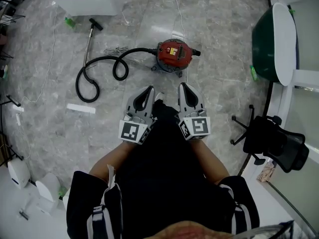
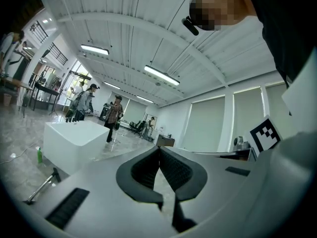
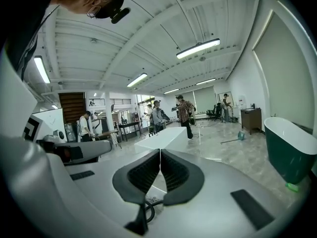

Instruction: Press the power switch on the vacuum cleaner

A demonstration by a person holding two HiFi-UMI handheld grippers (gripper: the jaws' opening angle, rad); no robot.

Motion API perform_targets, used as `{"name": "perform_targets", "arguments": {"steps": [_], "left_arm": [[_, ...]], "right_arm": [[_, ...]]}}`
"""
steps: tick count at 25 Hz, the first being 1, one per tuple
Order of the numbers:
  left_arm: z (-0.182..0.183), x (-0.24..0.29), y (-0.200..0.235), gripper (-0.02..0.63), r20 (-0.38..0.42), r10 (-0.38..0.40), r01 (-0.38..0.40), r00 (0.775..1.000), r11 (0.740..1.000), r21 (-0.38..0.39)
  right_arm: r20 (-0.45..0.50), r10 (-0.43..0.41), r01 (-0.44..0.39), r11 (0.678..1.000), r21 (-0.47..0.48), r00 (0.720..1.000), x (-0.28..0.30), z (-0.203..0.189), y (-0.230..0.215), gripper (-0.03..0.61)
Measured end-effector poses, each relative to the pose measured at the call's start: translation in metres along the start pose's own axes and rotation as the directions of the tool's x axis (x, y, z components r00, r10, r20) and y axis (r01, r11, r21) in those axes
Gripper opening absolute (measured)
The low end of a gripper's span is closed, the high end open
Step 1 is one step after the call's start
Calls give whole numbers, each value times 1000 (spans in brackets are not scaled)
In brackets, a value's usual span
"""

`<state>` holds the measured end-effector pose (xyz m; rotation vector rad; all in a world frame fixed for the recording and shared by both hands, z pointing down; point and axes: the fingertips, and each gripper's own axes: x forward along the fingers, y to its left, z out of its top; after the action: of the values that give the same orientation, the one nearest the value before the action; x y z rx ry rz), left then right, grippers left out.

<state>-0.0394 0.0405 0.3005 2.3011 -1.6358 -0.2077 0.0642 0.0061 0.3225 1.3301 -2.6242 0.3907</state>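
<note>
Dark clothing is filling the bottom of the head view, and just past it the person is holding the left gripper (image 1: 146, 92) and the right gripper (image 1: 186, 88) low and side by side. Each one is showing its jaws pressed together with nothing between them.

Ahead of the two tips, the red vacuum cleaner (image 1: 174, 55) is sitting on the grey stone floor (image 1: 224, 83), well apart from both grippers. Nothing is touching it, so I am judging the job as not yet begun. The approach, the aiming and the press itself all seem to be waiting. The switch is too small for me to pick out on the red top.

A black hose (image 1: 99, 66) is curling away from the machine's left side and running into a metal tube (image 1: 88, 41) that is pointing toward a white tub (image 1: 84, 1). Off to the right, a green tub (image 1: 266, 44) and a black office chair (image 1: 274, 141) are standing.

Only the head view is showing the vacuum cleaner and how far the grippers are from it. The two gripper views are tilting up across the room instead. They are taking in ceiling lights and people (image 3: 184, 114) walking far off, which the head view is missing, and they are giving the clear look at the closed jaws.
</note>
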Motion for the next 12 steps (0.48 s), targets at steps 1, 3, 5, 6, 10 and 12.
{"name": "perform_targets", "arguments": {"steps": [1, 3, 5, 6, 10, 12], "left_arm": [[-3, 5, -1, 20, -6, 2, -2, 1000, 1000, 2], [-8, 15, -4, 20, -13, 8, -8, 1000, 1000, 8], [-12, 25, -7, 20, -21, 16, -15, 1000, 1000, 17], [-15, 30, -7, 20, -25, 18, -18, 1000, 1000, 21], [-22, 47, -6, 20, -42, 40, -38, 998, 999, 37], [-23, 54, -6, 20, -48, 58, -56, 997, 998, 41]], "right_arm": [[-9, 3, -3, 1000, 1, 1000, 3, -2, -5, 20], [-30, 9, -9, 1000, -3, 1000, 10, -7, -16, 20], [-52, 15, -15, 1000, -3, 999, 19, -13, -27, 20], [-63, 18, -18, 1000, -1, 998, 25, -15, -33, 20], [-94, 56, -57, 998, -8, 994, 45, -25, -49, 20], [-100, 82, -86, 996, -33, 992, 54, -28, -57, 20]]}}
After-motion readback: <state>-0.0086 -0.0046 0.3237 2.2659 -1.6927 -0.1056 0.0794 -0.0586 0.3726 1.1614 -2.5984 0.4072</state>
